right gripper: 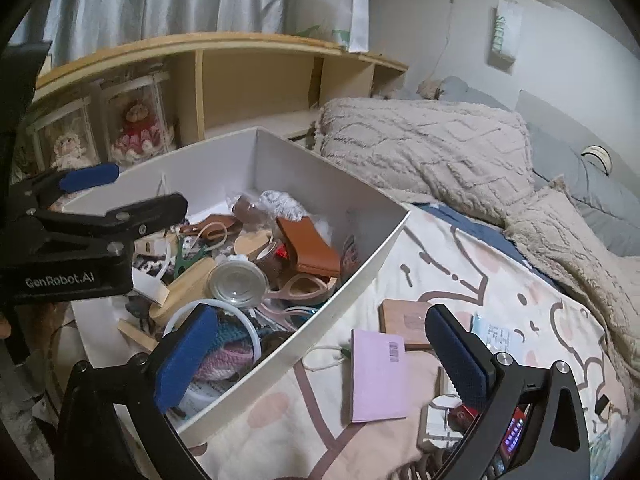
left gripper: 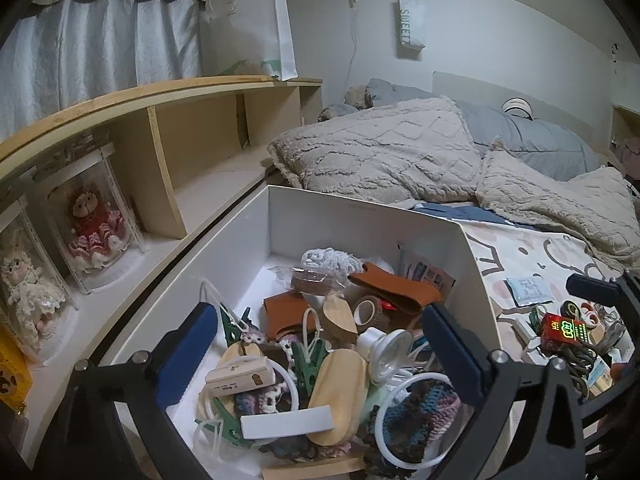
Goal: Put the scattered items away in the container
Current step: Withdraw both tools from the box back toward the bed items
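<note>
Box [left gripper: 360, 216]: white, open-topped, rectangular, sitting on the patterned bedsheet [right gripper: 480, 248] beside a wooden shelf [left gripper: 168, 128]. It is heaped with small things, among them two white rings, three green pegs, a brown wallet [right gripper: 308, 250] and a tape roll [left gripper: 370, 312]. Left gripper [left gripper: 320, 344] hangs over the heap, jaws spread wide and empty. Right gripper [right gripper: 320, 344] is likewise spread and empty, straddling the box's near wall. One pink card [right gripper: 378, 376] and one wooden block [right gripper: 404, 322] lie outside on the sheet.
</note>
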`<action>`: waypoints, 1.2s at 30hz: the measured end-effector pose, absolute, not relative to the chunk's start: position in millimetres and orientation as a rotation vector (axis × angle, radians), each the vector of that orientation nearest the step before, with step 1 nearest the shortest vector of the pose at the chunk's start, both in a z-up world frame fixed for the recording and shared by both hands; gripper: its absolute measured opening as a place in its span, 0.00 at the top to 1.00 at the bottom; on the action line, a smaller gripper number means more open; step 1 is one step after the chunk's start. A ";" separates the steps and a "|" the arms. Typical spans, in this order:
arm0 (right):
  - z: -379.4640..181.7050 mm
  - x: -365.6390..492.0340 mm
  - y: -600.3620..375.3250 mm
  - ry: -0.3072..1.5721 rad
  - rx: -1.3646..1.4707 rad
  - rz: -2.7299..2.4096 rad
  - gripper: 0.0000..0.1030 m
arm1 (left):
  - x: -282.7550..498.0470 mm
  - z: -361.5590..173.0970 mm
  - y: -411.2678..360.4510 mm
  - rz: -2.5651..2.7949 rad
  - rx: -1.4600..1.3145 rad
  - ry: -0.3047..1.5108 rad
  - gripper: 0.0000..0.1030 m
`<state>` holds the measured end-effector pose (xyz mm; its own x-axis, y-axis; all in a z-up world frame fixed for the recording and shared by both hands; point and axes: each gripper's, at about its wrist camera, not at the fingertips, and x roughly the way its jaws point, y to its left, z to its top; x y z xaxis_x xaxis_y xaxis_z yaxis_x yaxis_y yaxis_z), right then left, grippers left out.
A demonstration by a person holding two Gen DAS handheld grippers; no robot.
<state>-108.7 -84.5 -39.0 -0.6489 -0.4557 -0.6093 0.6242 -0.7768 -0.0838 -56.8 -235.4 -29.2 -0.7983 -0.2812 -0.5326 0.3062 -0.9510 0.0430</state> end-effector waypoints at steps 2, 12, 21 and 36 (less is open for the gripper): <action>-35.6 -106.7 -79.9 0.366 0.762 -2.382 0.00 | -55.1 -27.5 -233.7 -2.711 0.775 0.061 0.00; -22.9 -99.7 -54.7 0.312 0.710 -2.441 0.00 | -46.5 -18.9 -226.1 -2.729 0.717 0.082 0.00; -16.1 -99.6 -14.8 0.252 0.715 -2.523 0.00 | -46.1 -16.7 -202.8 -2.787 0.701 0.066 0.00; -17.2 -83.2 75.1 0.241 0.759 -2.672 0.00 | -46.5 -20.3 -144.8 -2.930 0.746 0.037 0.00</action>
